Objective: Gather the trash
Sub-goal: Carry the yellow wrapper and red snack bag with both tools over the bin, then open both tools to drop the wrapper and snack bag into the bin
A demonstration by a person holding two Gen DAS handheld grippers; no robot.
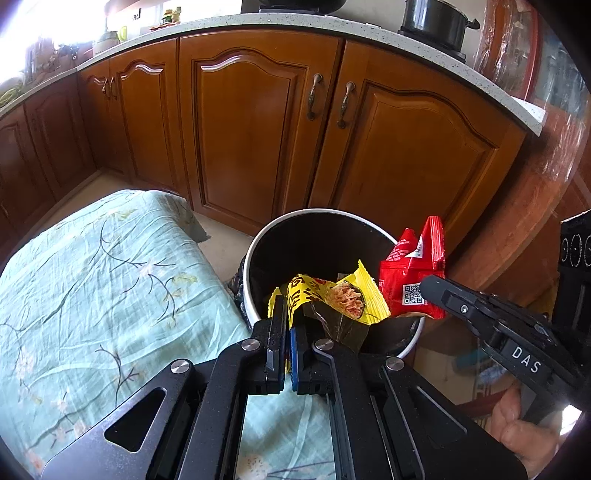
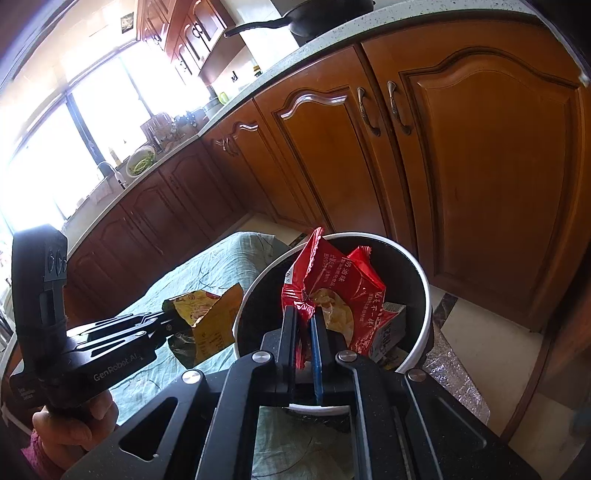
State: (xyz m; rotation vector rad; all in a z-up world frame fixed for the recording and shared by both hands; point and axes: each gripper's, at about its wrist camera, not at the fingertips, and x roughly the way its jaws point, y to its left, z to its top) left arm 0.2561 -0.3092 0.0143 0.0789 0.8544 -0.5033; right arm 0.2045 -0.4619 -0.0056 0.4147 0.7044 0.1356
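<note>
Two hand-held grippers are in view, each clamped on one snack wrapper, and one trash bin stands between them and the cabinets.

The left hand-held gripper (image 1: 286,328) has its jaws pressed together on a yellow wrapper (image 1: 343,299), pinching it at its lower edge so the crumpled foil stands up past the fingertips. That wrapper hangs at the near rim of the trash bin (image 1: 258,240), partly over its dark opening.

The right hand-held gripper (image 2: 304,325) is likewise closed tight on a red wrapper (image 2: 332,273), which rises from between the fingers and sits over the bin's mouth; in the left wrist view it shows at the bin's right rim. One small carton (image 2: 388,328) lies inside the bin, beside the red wrapper.

The bin is round, white-rimmed and black inside, standing on the floor just beside a desk covered with a pale green flowered cloth (image 1: 92,277). Behind it runs a row of wooden cabinet doors (image 1: 251,122) under a speckled worktop; one black pot (image 1: 436,22) sits on that worktop. A person's hand (image 2: 70,424) grips the left device's handle.
</note>
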